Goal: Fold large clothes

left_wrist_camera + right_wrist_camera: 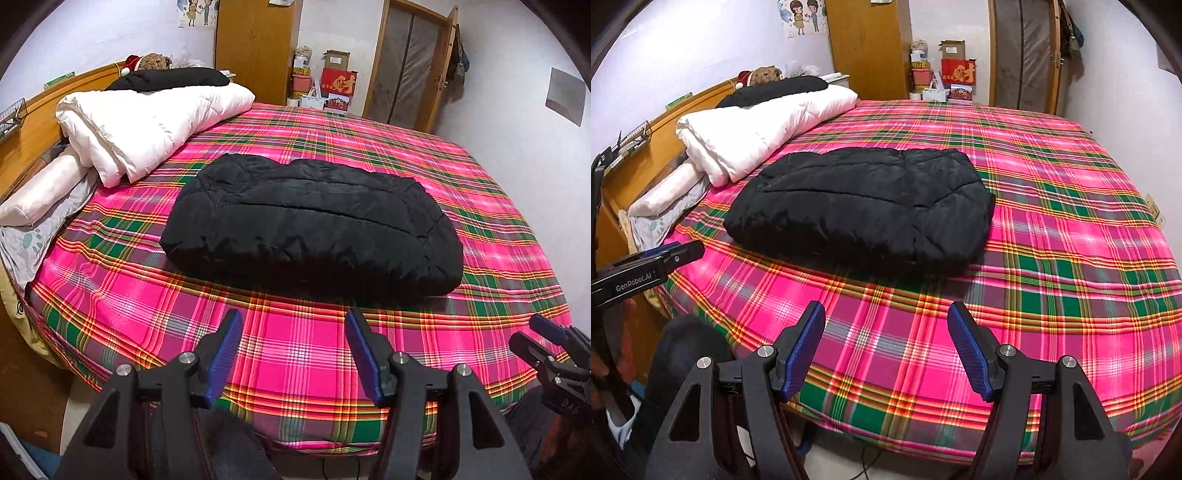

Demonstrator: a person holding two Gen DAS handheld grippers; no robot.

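A black padded jacket (314, 229) lies folded into a thick rectangle on the pink plaid bed (295, 350). It also shows in the right wrist view (864, 206). My left gripper (293, 321) is open and empty, held over the bed's near edge, short of the jacket. My right gripper (886, 314) is open and empty too, at the near edge and a little right of the jacket. The right gripper also shows at the left view's right border (535, 336), and the left gripper at the right view's left border (676, 254).
A folded white duvet (147, 122) with a black garment (170, 79) on top lies at the bed's head, next to a pillow (40, 192) and the wooden headboard (22, 144). A wardrobe (255, 44), boxes (332, 85) and a door (410, 70) stand beyond the bed.
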